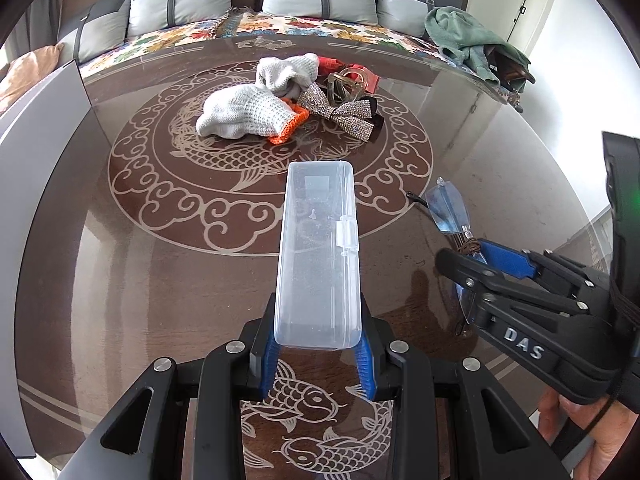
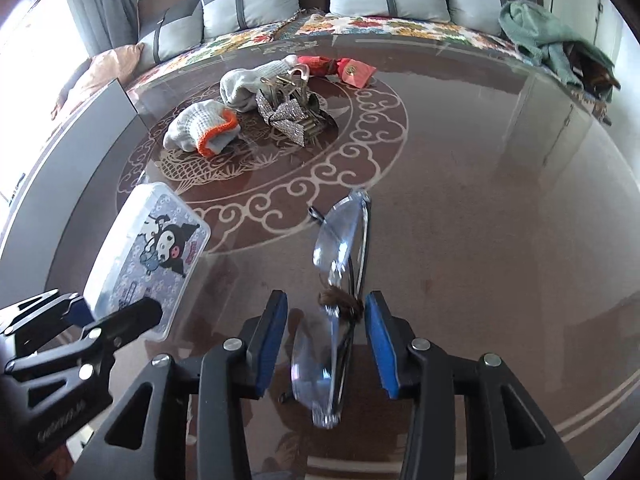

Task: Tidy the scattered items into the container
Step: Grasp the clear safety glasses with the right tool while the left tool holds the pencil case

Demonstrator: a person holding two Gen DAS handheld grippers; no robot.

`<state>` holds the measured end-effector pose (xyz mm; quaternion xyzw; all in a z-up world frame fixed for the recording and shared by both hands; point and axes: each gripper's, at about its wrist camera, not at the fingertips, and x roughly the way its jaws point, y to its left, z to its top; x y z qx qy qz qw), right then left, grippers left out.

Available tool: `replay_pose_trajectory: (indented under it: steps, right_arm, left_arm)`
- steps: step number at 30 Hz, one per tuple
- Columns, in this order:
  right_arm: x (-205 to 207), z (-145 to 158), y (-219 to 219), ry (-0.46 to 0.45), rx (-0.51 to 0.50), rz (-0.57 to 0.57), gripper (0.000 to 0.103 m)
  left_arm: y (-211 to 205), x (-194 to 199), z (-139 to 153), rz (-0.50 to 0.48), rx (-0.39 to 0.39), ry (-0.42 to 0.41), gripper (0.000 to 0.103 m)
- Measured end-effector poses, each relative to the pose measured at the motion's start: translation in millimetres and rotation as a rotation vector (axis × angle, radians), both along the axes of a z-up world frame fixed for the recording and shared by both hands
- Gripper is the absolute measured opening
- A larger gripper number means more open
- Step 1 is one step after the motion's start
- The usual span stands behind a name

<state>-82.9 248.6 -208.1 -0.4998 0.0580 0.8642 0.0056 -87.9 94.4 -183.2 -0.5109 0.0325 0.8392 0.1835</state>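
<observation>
Here the left gripper point(image 1: 318, 354) pinches the near end of a clear plastic box point(image 1: 318, 256), its blue pads point(image 1: 266, 360) pressed against both long sides; the box reaches up the middle of the left wrist view, lid closed, clasp on its right edge. In the right wrist view the same box point(image 2: 148, 256) sits at the lower left, showing a cartoon sticker on its face.

The right gripper point(image 2: 326, 338) stands spread, with a pair of glasses point(image 2: 340, 280) lying between its pads point(image 2: 276, 336). The left pad is clear of the glasses; whether the right pad touches the brown knot at the bridge I cannot tell. In the left wrist view the glasses point(image 1: 448, 208) lie at the right, just beyond the right gripper point(image 1: 480, 260), with a hand point(image 1: 592, 436) in the lower right corner.

The glass surface point(image 2: 480, 200) has a brown fish and cloud pattern. Near its far side, in the upper middle of both views, lie two grey gloves with orange cuffs point(image 1: 248, 114), a glittery bow clip point(image 1: 340, 110), an amber hair claw point(image 1: 346, 84) and a red packet point(image 2: 356, 70), all close together. Beyond the surface is a sofa point(image 1: 280, 28) with grey cushions, and a green towel point(image 1: 468, 40) at the upper right.
</observation>
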Motion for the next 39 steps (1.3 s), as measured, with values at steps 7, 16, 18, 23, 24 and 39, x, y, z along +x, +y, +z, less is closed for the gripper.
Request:
replay_pose_trajectory:
  steps: [7, 16, 18, 23, 24, 39]
  right_arm:
    - [2, -4, -1, 0.001, 0.005, 0.029, 0.03]
    - [13, 3, 6, 0.009, -0.056, 0.002, 0.027]
    - [16, 6, 7, 0.015, -0.072, -0.005, 0.027]
    - [21, 12, 10, 0.024, -0.096, -0.017, 0.027]
    - [22, 13, 11, 0.025, -0.099, -0.02, 0.027]
    - [22, 1, 12, -0.048, -0.112, -0.012, 0.029]
  left_arm:
    - [3, 1, 0, 0.0, -0.016, 0.007, 0.032]
    - [7, 7, 1, -0.006, -0.026, 0.012, 0.032]
    - [8, 8, 4, -0.008, -0.032, 0.021, 0.032]
    - [9, 10, 8, -0.007, -0.041, 0.037, 0.032]
    - [9, 11, 9, -0.008, -0.042, 0.04, 0.032]
    - [4, 12, 8, -0.005, -0.046, 0.038, 0.032]
